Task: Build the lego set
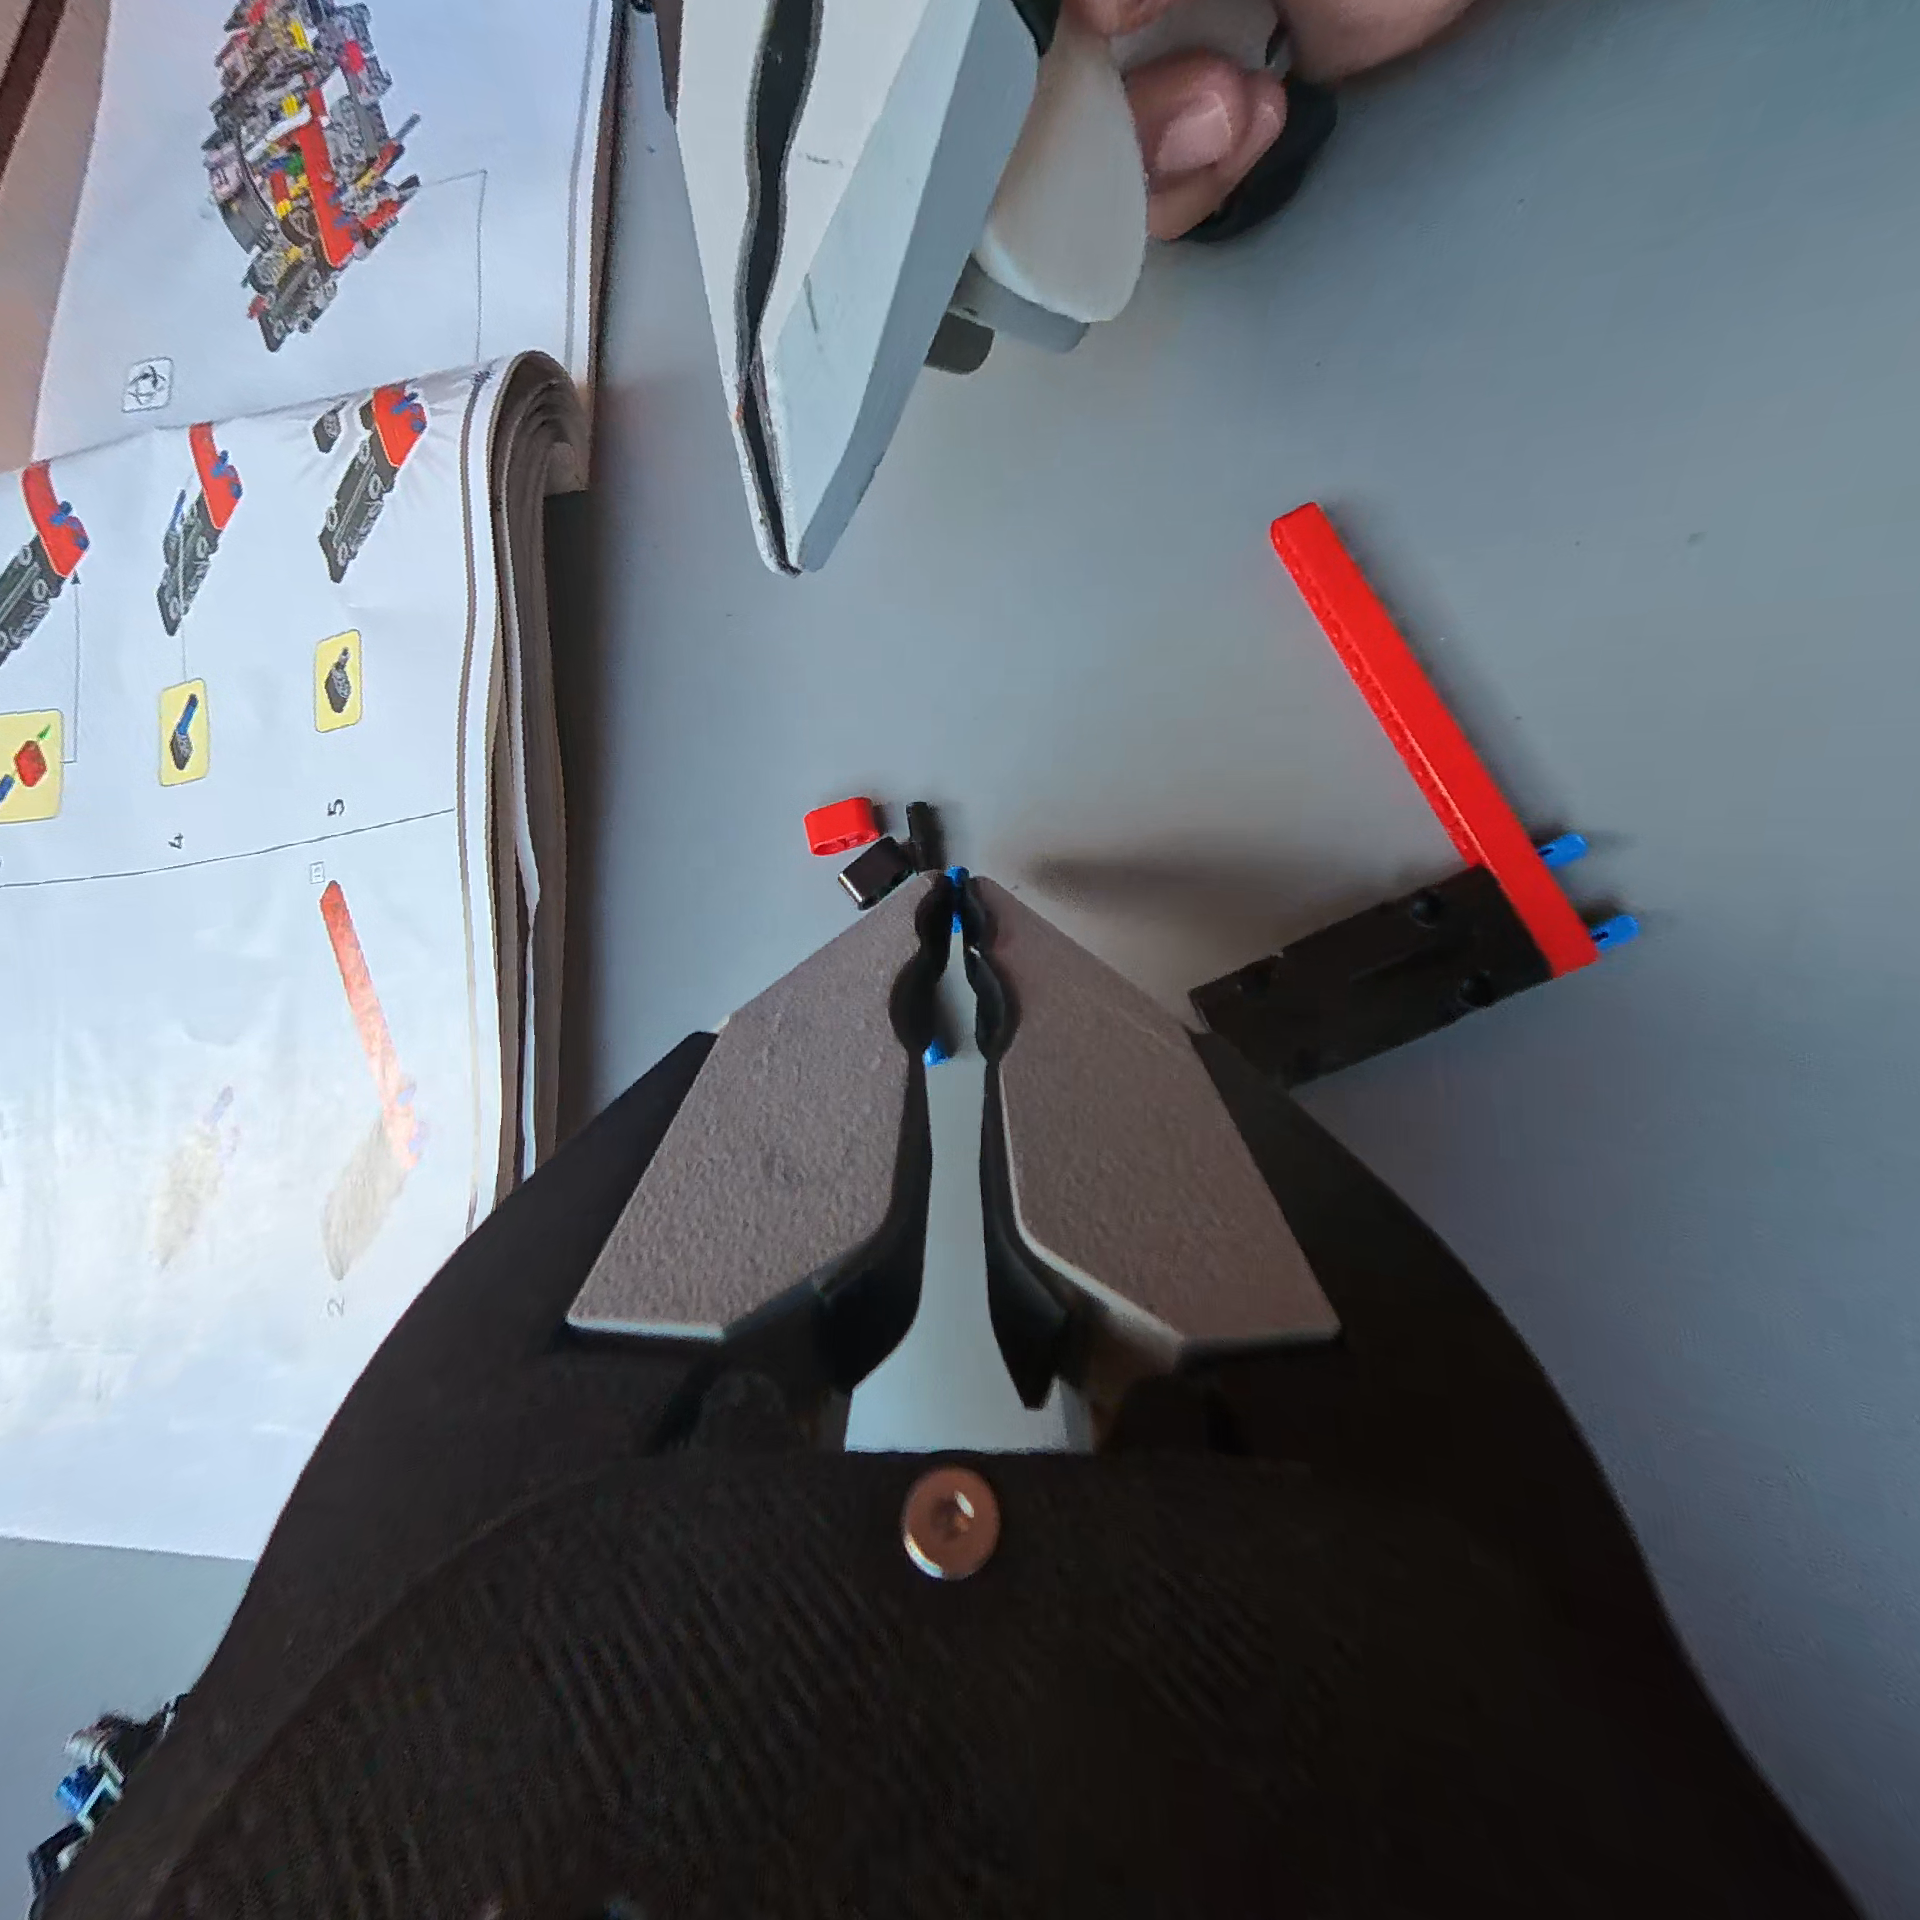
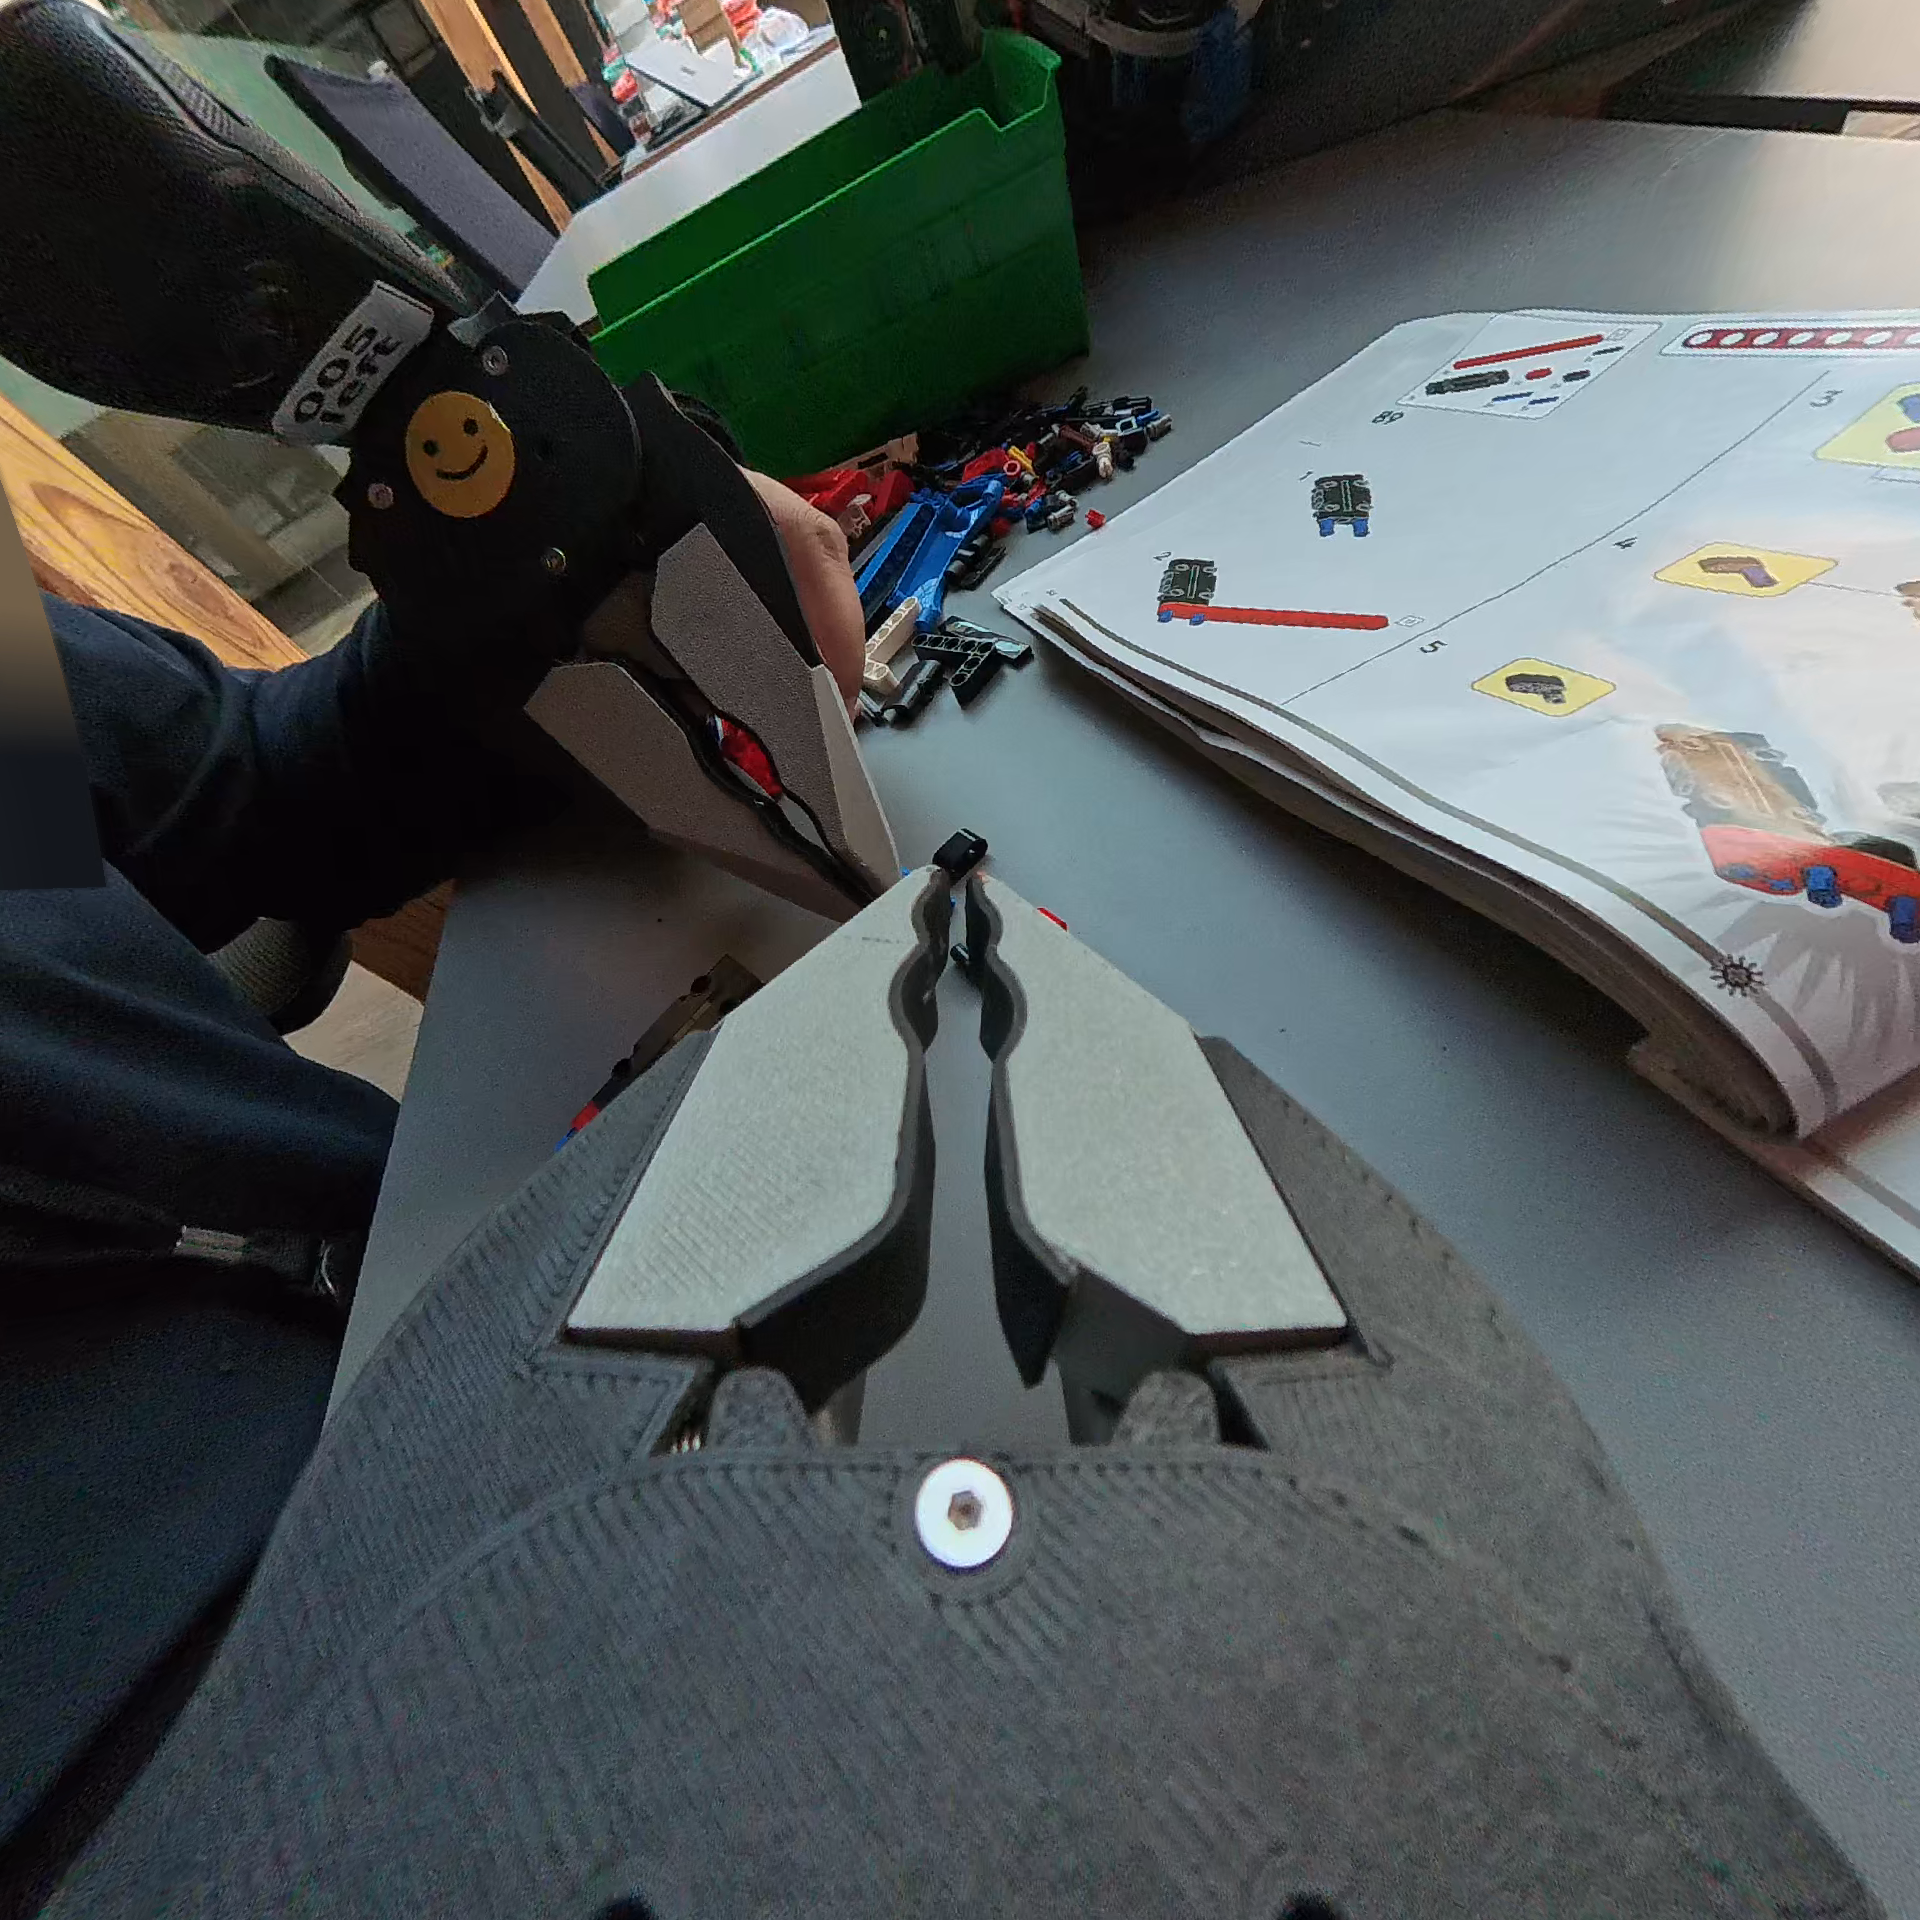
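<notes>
My left gripper (image 1: 956, 896) is low over the grey table, shut on a small blue pin (image 1: 956, 881) that shows between its tips. Another blue bit (image 1: 938, 1052) shows through the gap farther back. Just beyond the tips lie a short red beam (image 1: 840, 826), a small black connector (image 1: 871, 881) and a black pin (image 1: 921, 831). My right gripper (image 2: 961, 896) is shut, with nothing seen between its pads. It hovers over the same black connector (image 2: 958, 852), tip to tip with the left gripper (image 2: 868, 888). The right gripper also shows in the left wrist view (image 1: 788, 556).
A long red beam (image 1: 1423, 727) joined to a black block (image 1: 1371, 977) with blue pins (image 1: 1564, 847) lies to the right. An open instruction booklet (image 2: 1558, 675) lies beside the grippers. A green bin (image 2: 852, 270) and a pile of loose parts (image 2: 997, 488) stand behind. The table edge (image 2: 416, 1039) is close. The left tips stand about 7 cm off the black block (image 1: 1371, 977).
</notes>
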Action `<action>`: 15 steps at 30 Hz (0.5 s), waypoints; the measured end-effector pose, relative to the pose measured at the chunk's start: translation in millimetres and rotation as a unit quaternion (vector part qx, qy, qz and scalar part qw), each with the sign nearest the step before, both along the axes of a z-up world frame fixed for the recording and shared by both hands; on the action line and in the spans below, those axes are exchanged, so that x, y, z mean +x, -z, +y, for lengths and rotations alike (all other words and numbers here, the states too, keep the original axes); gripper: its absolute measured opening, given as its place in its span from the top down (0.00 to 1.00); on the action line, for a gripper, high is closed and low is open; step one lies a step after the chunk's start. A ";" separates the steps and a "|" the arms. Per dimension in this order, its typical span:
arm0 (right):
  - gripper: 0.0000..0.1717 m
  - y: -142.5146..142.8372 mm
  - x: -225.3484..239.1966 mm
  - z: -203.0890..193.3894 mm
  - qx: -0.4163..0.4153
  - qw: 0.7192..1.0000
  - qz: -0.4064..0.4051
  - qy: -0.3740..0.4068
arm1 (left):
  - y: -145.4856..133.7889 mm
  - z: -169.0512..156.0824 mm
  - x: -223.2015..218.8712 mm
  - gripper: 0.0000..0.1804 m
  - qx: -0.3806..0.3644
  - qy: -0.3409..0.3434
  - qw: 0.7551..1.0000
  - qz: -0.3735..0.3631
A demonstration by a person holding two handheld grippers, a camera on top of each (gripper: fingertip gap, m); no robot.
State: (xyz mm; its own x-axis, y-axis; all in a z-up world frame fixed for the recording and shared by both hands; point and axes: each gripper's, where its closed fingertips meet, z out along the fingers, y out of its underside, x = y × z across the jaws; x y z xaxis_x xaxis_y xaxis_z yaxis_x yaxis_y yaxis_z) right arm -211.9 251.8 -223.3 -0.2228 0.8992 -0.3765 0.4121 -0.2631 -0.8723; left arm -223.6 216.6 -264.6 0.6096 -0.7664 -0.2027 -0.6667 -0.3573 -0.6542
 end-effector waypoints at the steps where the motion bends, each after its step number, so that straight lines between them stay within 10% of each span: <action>1: 1.00 0.1 0.0 0.0 -0.001 1.000 0.000 0.000 | -0.5 -0.3 0.3 1.00 0.000 0.001 1.000 -0.001; 15: 1.00 0.5 0.0 -0.4 -0.003 1.000 -0.002 -0.003 | -6.7 4.5 -0.9 1.00 0.016 -0.008 1.000 -0.012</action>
